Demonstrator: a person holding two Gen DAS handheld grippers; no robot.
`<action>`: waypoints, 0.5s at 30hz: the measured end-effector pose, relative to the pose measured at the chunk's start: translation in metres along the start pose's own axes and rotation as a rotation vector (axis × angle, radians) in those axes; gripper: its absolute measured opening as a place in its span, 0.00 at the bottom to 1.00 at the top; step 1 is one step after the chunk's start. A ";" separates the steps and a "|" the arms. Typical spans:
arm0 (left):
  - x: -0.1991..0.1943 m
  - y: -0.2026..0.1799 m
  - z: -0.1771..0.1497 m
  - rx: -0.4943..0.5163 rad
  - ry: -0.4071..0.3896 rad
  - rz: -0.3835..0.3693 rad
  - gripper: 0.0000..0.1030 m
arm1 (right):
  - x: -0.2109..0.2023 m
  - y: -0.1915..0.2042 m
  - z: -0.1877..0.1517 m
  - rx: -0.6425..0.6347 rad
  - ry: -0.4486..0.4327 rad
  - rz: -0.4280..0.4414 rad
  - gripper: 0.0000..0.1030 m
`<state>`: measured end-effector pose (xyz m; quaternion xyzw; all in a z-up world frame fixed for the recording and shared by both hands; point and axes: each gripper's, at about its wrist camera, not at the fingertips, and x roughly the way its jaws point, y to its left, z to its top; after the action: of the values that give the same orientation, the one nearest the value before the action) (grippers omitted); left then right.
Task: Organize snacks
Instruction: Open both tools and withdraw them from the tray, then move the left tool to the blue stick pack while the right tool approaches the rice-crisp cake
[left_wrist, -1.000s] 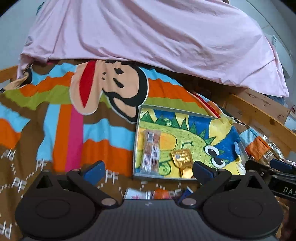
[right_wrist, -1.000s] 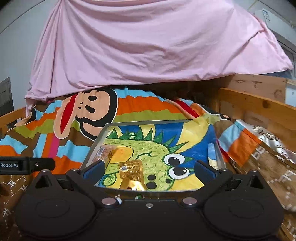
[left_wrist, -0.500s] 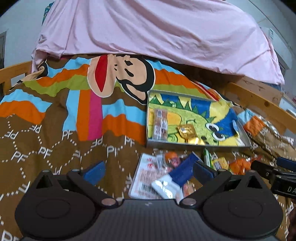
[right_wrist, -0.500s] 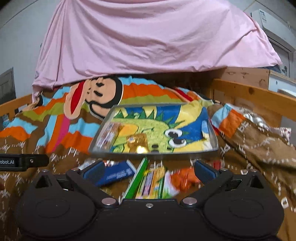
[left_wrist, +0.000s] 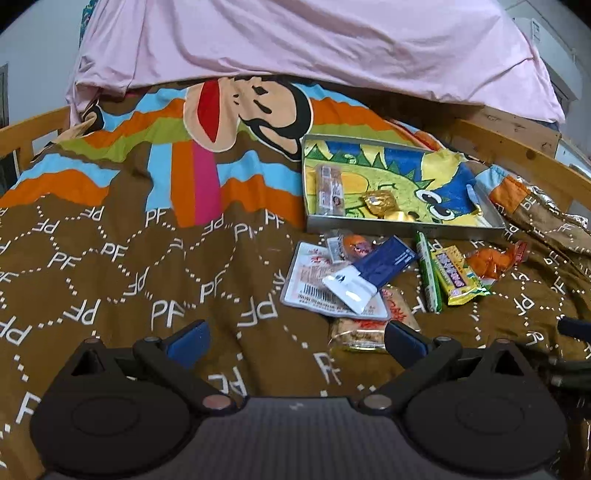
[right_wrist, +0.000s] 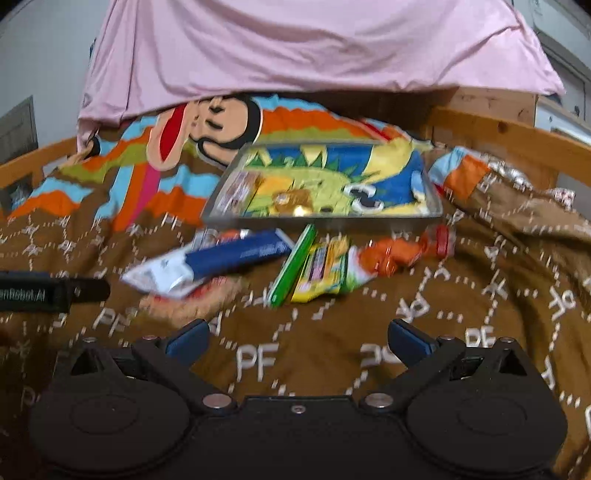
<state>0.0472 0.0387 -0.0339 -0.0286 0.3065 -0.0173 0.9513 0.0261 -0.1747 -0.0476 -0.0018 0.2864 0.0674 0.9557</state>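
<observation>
A metal tray (left_wrist: 402, 225) (right_wrist: 325, 220) lined with a dinosaur picture lies on the bed. It holds a clear-wrapped bar (left_wrist: 330, 189) and a gold-wrapped sweet (left_wrist: 380, 202). In front of it lie loose snacks: a blue and white packet (left_wrist: 373, 273) (right_wrist: 221, 258), a green stick (left_wrist: 428, 275) (right_wrist: 293, 264), a yellow packet (left_wrist: 456, 275) (right_wrist: 323, 269), an orange packet (left_wrist: 493, 260) (right_wrist: 399, 253), a flat white packet (left_wrist: 310, 280) and a biscuit pack (left_wrist: 364, 328). My left gripper (left_wrist: 295, 341) and right gripper (right_wrist: 297, 341) are both open and empty, held back from the pile.
A brown and striped monkey-print blanket (left_wrist: 147, 258) covers the bed. A pink sheet (left_wrist: 314, 44) hangs behind. Wooden bed rails (left_wrist: 517, 155) run along the right and left sides. The left gripper's body (right_wrist: 48, 291) shows at the left edge of the right wrist view.
Both grippers have pulled back and up from the tray, so the loose snacks in front of it have come into view. Both stay open and empty.
</observation>
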 end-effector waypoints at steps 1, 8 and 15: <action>0.000 0.000 0.000 0.003 0.003 0.003 0.99 | 0.000 0.002 -0.001 -0.005 0.005 0.007 0.99; 0.001 0.001 0.000 0.027 0.011 0.016 0.99 | 0.001 0.011 -0.005 -0.050 0.017 0.027 0.99; 0.001 0.001 -0.001 0.031 0.021 0.020 0.99 | 0.002 0.011 -0.005 -0.047 0.024 0.033 0.99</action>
<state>0.0479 0.0396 -0.0354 -0.0107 0.3165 -0.0128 0.9485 0.0241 -0.1639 -0.0524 -0.0206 0.2961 0.0897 0.9507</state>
